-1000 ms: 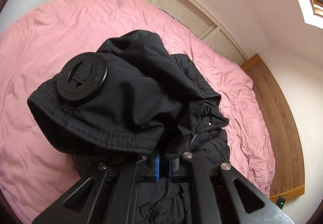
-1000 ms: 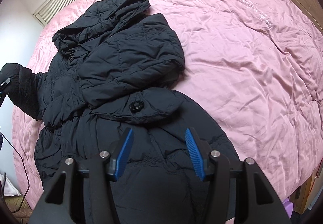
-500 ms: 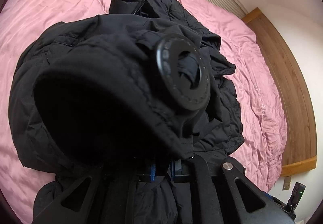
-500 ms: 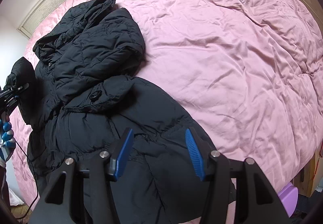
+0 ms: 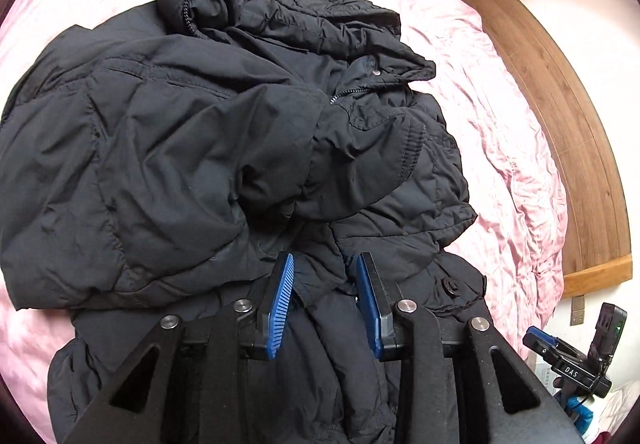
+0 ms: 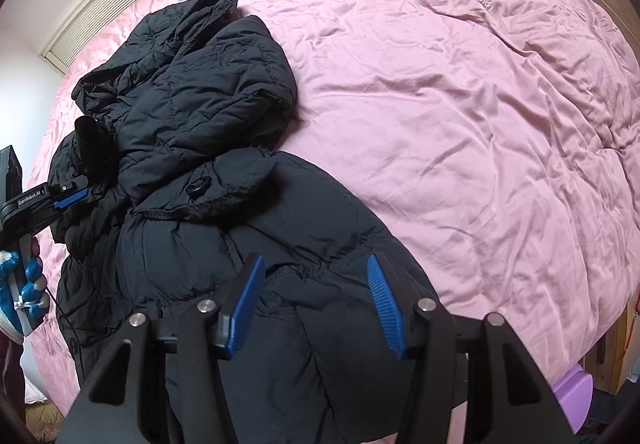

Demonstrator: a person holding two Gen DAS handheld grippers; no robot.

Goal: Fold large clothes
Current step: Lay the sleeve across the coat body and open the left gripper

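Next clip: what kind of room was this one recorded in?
Most likely a bedroom. A black padded coat lies on a wide bed under a pink duvet cover, with a wooden bed frame along one side and louvred doors behind.

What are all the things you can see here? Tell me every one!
coat: one, black, puffy, crumpled on the left part of the bed
bed cover: one, pink, wrinkled, under the coat
bed frame: one, brown wood, along the bed's edge
slatted panels: white, on the wall behind the bed
purple thing: one, beside the bed, low down
glove: one, blue and white, on the hand holding the left gripper
left gripper: black, blue pads, open over the coat
right gripper: black, blue pads, open over the coat
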